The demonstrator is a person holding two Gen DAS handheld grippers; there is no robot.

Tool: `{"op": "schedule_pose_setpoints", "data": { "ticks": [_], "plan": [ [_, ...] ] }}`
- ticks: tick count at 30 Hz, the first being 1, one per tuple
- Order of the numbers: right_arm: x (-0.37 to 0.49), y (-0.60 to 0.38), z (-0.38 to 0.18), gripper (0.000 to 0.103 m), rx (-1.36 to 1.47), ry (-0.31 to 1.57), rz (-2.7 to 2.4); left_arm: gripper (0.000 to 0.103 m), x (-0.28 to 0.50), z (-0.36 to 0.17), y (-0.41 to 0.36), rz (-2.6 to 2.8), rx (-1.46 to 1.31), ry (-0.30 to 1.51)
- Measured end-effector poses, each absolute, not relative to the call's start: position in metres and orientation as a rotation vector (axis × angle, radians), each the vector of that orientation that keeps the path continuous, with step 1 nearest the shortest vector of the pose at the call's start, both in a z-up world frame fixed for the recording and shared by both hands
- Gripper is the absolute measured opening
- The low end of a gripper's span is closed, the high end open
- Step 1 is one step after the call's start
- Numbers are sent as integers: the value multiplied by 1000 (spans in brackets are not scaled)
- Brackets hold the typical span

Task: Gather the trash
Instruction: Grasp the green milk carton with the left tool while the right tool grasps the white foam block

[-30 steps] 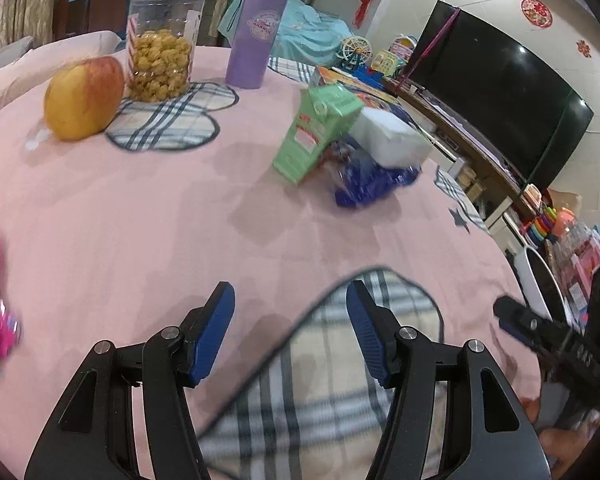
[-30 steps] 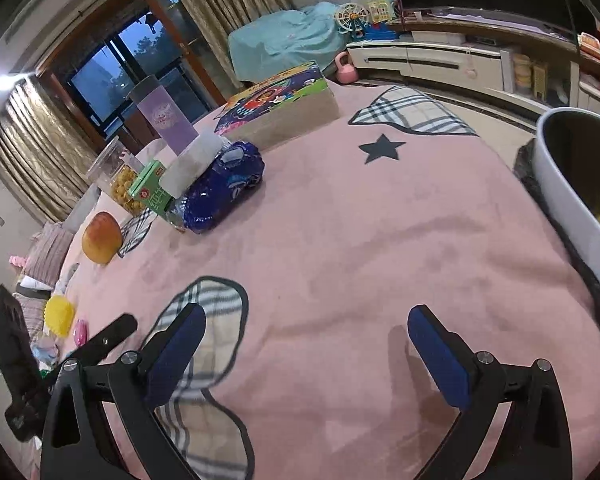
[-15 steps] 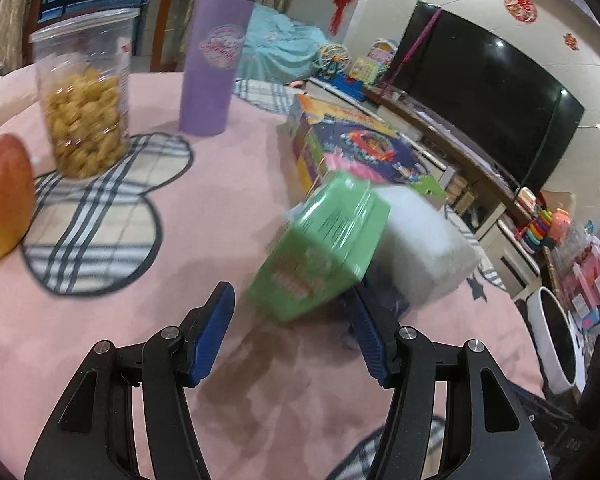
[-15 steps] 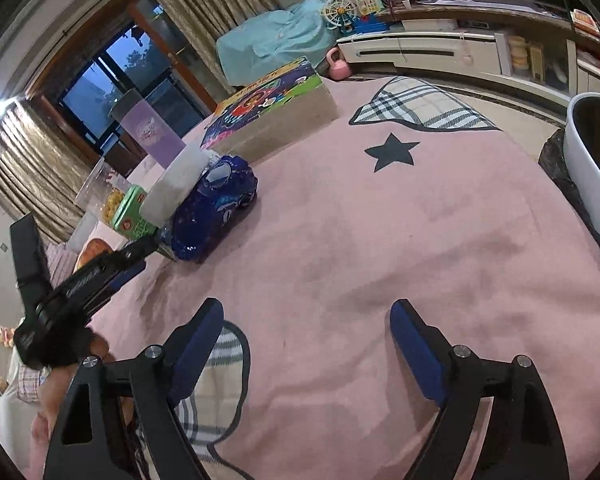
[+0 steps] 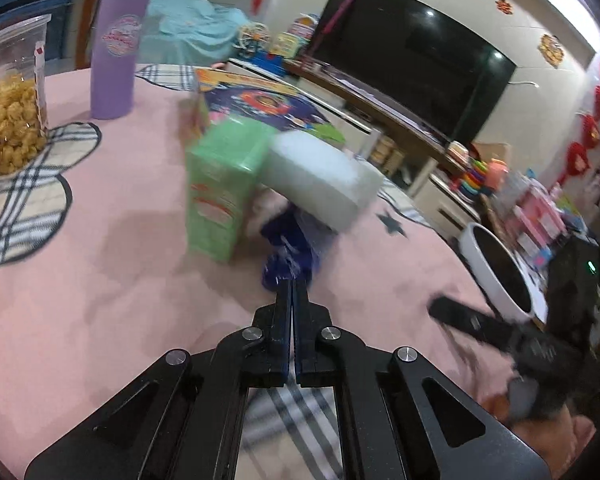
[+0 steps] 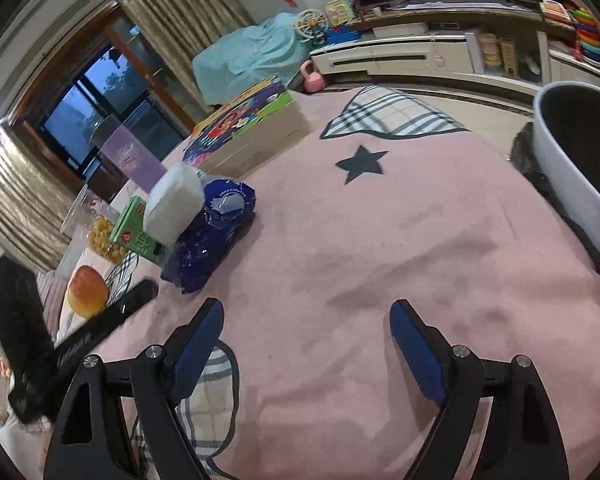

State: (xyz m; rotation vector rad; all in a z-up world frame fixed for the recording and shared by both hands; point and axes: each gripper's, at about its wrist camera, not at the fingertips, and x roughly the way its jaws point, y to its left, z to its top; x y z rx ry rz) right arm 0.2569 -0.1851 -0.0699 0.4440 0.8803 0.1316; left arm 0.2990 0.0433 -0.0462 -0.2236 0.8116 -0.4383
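Crinkled blue bag [image 5: 290, 254], print blurred and unreadable, pinched at its near edge by left tool [image 5: 292, 286]; right tool [image 6: 306, 334] apart, empty.

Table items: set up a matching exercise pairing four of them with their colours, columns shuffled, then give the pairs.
Things:
1. tumbler
2. carton
3. crumpled bag
4. bin

Colours:
A. dark blue
B. white outside, dark inside
C. lilac
D. green

Pairs: 1-C, 2-D, 3-A, 4-B
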Motion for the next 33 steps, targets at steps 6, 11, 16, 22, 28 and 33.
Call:
{"op": "schedule_pose_setpoints", "data": {
  "ticks": [6, 11, 16, 22, 28, 33],
  "plan": [
    [259, -185, -63, 86, 470, 852, 135, 1, 284, -53, 56, -388, -237, 843],
    [279, -155, -44, 86, 422, 792, 236, 3, 279, -57, 77, -333, -281, 853],
    [303, -118, -30, 86, 283, 749, 313, 14, 279, -59, 93, -282, -296, 861],
    [331, -88, -38, 42, 110, 782, 356, 34, 288, -53, 98, -232, -299, 851],
    [316, -119, -48, 40, 215, 807, 374, 70, 309, -37, 76, -209, -244, 791],
    [287, -158, -53, 40, 310, 818, 358, 72, 334, -39, 50, -202, -186, 773]
  ]
}}
